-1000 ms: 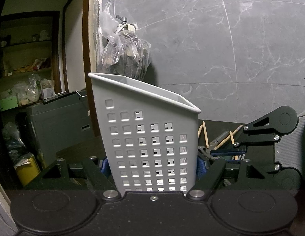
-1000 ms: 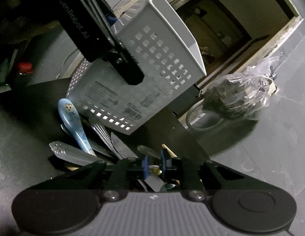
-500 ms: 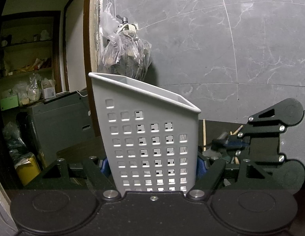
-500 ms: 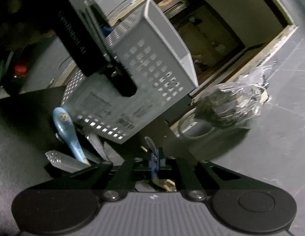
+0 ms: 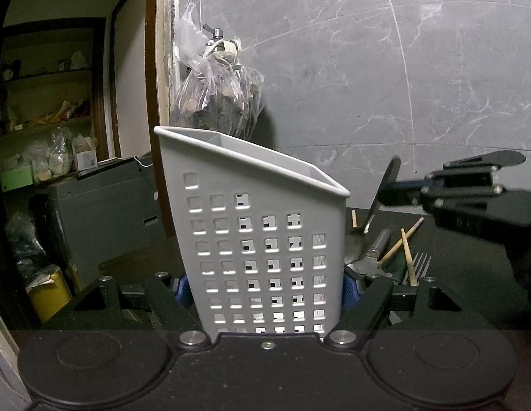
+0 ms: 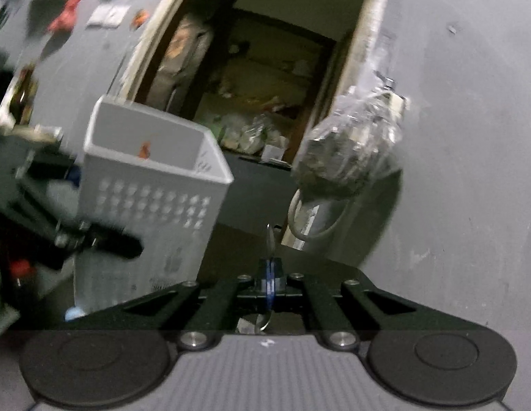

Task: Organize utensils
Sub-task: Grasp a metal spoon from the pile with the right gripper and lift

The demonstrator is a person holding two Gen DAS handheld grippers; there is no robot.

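A white perforated utensil caddy (image 5: 265, 239) stands upright between the blue pads of my left gripper (image 5: 267, 289), which is shut on its lower sides. My right gripper (image 6: 270, 274) is shut on a thin metal spoon (image 6: 270, 239), seen edge-on, held in the air to the right of the caddy (image 6: 149, 185). From the left wrist view the right gripper (image 5: 388, 195) comes in from the right with the spoon (image 5: 385, 191) hanging slanted near the caddy's rim. Loose chopsticks (image 5: 407, 257), a fork (image 5: 419, 267) and other cutlery lie on the dark table behind the caddy.
A clear plastic bag (image 5: 217, 102) hangs from a tap on the grey marble wall, above and behind the caddy. Left of it, a doorway (image 6: 265, 85) opens onto cluttered shelves. A grey box (image 5: 101, 205) stands at the left.
My right gripper shut on the spoon, lifted it off the cutlery pile and rolled toward level. The left gripper and caddy stayed still.
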